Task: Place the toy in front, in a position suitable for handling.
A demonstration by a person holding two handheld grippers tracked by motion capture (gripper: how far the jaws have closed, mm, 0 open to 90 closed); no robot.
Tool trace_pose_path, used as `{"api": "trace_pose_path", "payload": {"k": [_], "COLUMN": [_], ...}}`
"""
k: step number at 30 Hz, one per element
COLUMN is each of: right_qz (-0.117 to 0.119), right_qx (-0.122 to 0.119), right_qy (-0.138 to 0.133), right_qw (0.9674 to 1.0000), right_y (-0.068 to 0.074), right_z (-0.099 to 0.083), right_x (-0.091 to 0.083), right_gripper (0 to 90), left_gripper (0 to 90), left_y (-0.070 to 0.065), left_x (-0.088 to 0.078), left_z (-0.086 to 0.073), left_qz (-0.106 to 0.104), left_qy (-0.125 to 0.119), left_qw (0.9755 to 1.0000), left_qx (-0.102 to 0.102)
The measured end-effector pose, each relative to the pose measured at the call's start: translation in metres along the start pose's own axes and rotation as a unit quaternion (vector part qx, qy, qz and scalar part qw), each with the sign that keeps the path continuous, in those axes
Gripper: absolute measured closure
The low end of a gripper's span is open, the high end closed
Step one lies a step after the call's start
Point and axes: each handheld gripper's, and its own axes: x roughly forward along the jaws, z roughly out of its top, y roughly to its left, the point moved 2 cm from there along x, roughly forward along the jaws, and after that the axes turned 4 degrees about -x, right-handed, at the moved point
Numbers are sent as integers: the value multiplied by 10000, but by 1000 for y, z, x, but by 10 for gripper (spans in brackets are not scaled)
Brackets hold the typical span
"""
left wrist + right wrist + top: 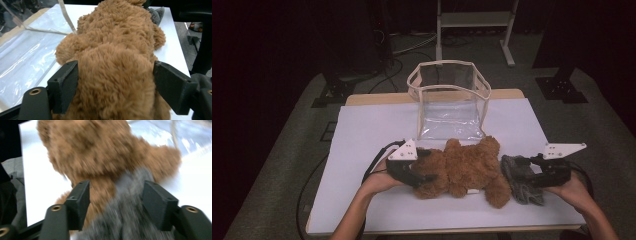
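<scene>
While the left gripper (422,165) straddles one end of the brown teddy bear (464,170), its jaws stand wide on either flank of the plush; whether the pads press the fur cannot be told. At the opposite end, the right gripper (526,172) has its jaws parted over the grey plush piece (522,185) beside the bear's leg, without pinching it. Long axis of the bear runs across the white table (362,150), from one gripper to the other. Beyond it stands the clear bag (447,100), mouth upward, about equally near both hands.
</scene>
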Motion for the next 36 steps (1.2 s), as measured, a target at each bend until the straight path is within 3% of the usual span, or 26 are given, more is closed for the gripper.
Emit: {"api": "trace_pose_path", "payload": {"k": [5,8,12,13,15,19,21,22,23,25,29,36], "right_qz": [327,441,509,612,597,569,562,524,524,491,475,619], "right_qx": [-305,-327,-381,-425,-511,-521,-584,-608,-608,-586,-640,-723], "right_qy": [-72,-75,31,111,110,16,28,-15,-15,-60,-56,-65], "right_qw": [9990,9985,9980,9972,9969,9970,9967,9968,9968,9971,9968,9954], "right_y": [6,4,4,6,9,13,15,17,17,18,22,35], "right_z": [19,24,24,23,23,25,25,25,25,28,36,51], "right_x": [21,33,46,54,62,74,76,79,79,79,75,68], "right_gripper": [299,277,260,250,228,231,247,300,300,380,436,447], "left_gripper": [186,172,153,147,129,115,154,276,276,361,386,385], "left_y": [3,4,4,3,3,3,3,2,1,0,1,-6], "left_x": [-9,-10,-10,-9,-8,3,4,4,4,3,-3,-17], "left_z": [-12,-19,-26,-30,-32,-40,-40,-41,-41,-41,-38,-29], "left_qz": [123,163,147,55,41,206,244,281,313,366,333,181], "left_qy": [49,59,92,93,95,138,136,123,97,12,-142,-148], "left_qw": [9999,9998,9998,9999,9999,9997,9996,9995,9995,9993,9993,9996], "left_qx": [-30,-45,-42,-10,5,-35,-72,-81,-47,-31,-110,-181]}}
